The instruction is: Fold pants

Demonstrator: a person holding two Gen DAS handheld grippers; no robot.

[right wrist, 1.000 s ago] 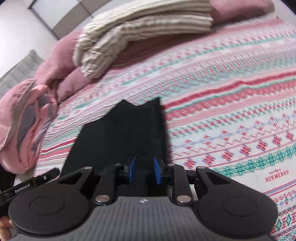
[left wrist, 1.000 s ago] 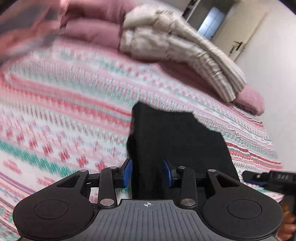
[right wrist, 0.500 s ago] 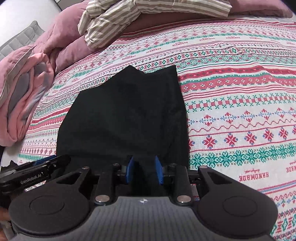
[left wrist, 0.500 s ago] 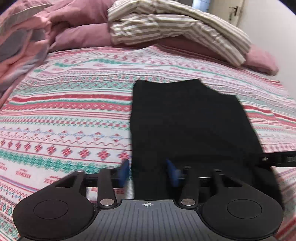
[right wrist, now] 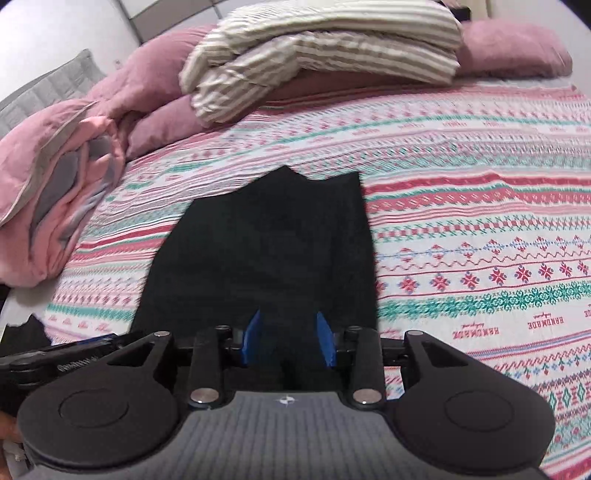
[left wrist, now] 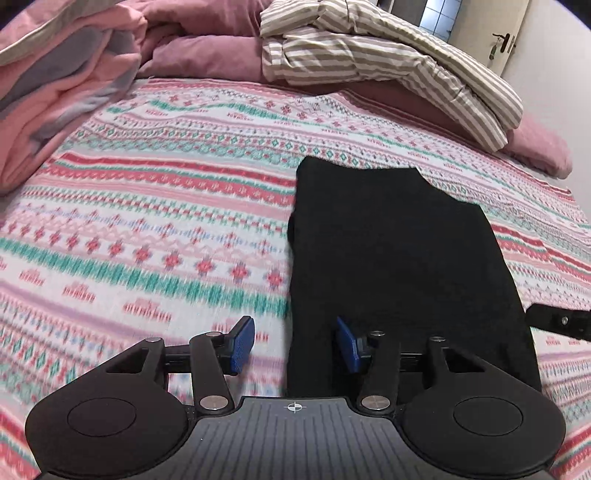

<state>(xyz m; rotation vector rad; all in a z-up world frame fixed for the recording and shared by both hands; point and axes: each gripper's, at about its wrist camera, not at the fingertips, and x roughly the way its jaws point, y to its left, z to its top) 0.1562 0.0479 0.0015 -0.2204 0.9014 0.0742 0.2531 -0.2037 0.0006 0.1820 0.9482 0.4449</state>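
Observation:
The black pants (left wrist: 399,258) lie flat and folded on the patterned bedspread (left wrist: 147,229), hem end away from me. My left gripper (left wrist: 294,345) is at their near left corner. Its blue pads stand apart, with the pants' left edge between them and not pinched. In the right wrist view the pants (right wrist: 266,251) stretch away from my right gripper (right wrist: 289,339). Its jaws are opening over the near edge, black cloth between the pads and no grip on it. One of the right gripper's fingers (left wrist: 557,321) shows at the pants' right side.
A pink and grey duvet (left wrist: 62,81) is bunched at the far left of the bed. Striped bedding (left wrist: 369,55) lies over mauve pillows (left wrist: 207,55) at the head. A door (left wrist: 491,33) stands beyond, far right. A person's hand (right wrist: 7,432) shows at the lower left edge.
Both grippers' pads have spread apart from the near edge of the pants. The left gripper has shifted left, so bedspread now shows under its left pad. The pants stay flat.

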